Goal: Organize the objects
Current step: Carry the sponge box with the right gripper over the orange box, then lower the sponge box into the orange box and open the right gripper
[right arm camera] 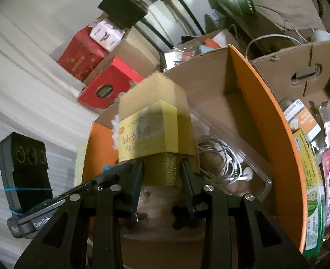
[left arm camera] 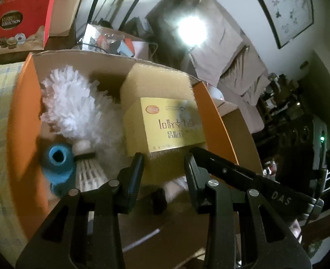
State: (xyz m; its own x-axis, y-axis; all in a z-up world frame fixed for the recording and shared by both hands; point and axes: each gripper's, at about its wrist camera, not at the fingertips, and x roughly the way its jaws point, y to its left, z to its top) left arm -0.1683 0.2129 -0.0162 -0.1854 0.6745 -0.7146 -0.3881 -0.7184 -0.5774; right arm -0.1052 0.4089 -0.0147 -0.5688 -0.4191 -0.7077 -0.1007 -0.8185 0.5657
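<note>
yellow sponge block (left arm camera: 165, 125), long axis pointing away, both tools gripping

Two hand-held grippers are at work: the left hand-held gripper (left arm camera: 163, 162) and the right hand-held gripper (right arm camera: 161, 168), both closed on the same thing. One yellow sponge (left arm camera: 162, 121) with a printed paper label sits between them. One orange cardboard box (left arm camera: 23, 103) lies below. Inside it: one white fluffy duster (left arm camera: 75, 103), one blue spool (left arm camera: 58, 159) and one tangle of white cables (right arm camera: 223, 157). At the far left stand two red gift boxes (right arm camera: 106, 87). One brown cardboard box (right arm camera: 299, 74) stands at the right, and one lamp (left arm camera: 192, 30) glows far off.
</note>
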